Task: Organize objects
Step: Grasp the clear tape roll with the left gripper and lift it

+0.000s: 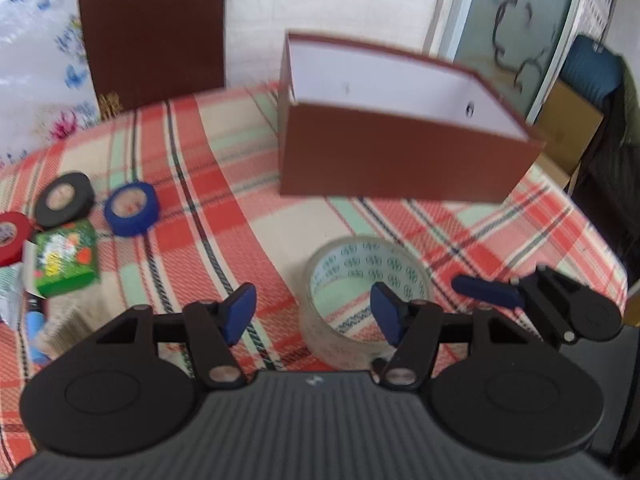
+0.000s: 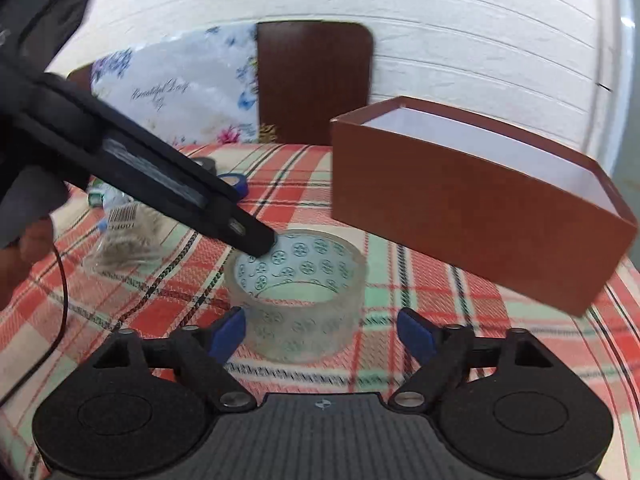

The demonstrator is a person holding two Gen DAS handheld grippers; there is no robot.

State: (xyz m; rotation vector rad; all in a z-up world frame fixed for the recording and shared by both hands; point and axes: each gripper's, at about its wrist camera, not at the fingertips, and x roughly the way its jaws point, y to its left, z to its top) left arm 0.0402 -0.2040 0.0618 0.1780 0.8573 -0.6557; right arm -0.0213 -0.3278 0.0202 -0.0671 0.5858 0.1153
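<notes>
Clear tape roll on plaid table, before brown box. Left view: left gripper fingers apart, empty, roll's near wall by right pad; black, blue, red rolls far left. Right view: right gripper fingers spread either side of roll, not pressing; box right.

This looks like a home room. A table under a red, cream and green plaid cloth stands against a white brick-patterned wall, with a floral plastic bag at the far left.
</notes>
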